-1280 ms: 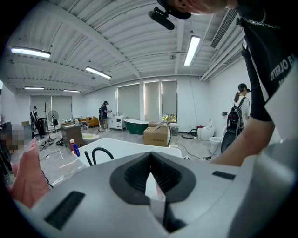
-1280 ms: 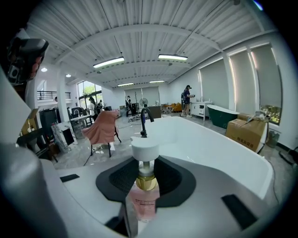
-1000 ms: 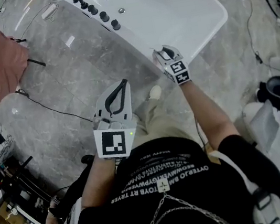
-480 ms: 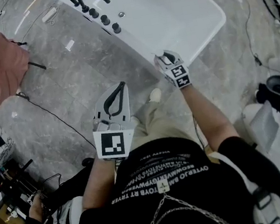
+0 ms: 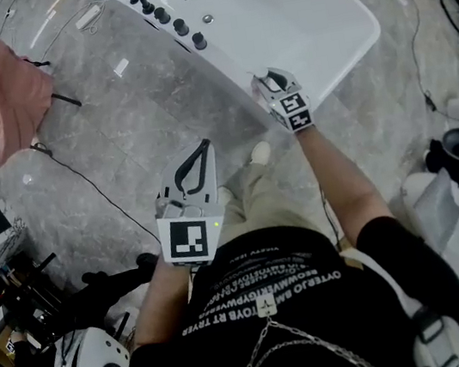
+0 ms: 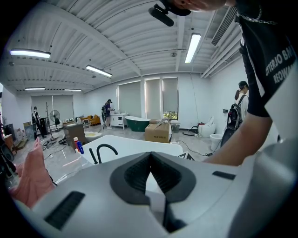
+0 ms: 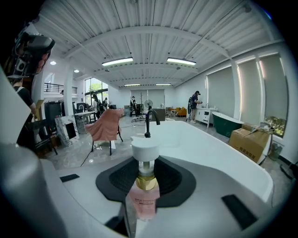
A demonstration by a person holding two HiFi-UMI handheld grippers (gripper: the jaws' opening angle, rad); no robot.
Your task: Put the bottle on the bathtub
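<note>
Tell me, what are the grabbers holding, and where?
The right gripper holds the pink pump bottle by its body, below the gold collar. The left gripper is shut and empty.

Bottle (image 7: 143,200) showing pale pink with gold collar and white cap, bathtub (image 5: 305,9) gleaming white, faucet (image 7: 147,126) standing out black, floor (image 5: 133,125) showing grey marbled veining, draped cloth (image 5: 9,89) glowing salmon pink, cardboard box (image 7: 251,139) showing brown

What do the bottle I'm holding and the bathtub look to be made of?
The bottle looks like clear plastic or glass, I can't tell which; its pink contents show through. Its collar is shiny gold and its cap matte white, likely plastic. The bathtub is smooth white with a slight sheen, probably acrylic or enamel.
</note>
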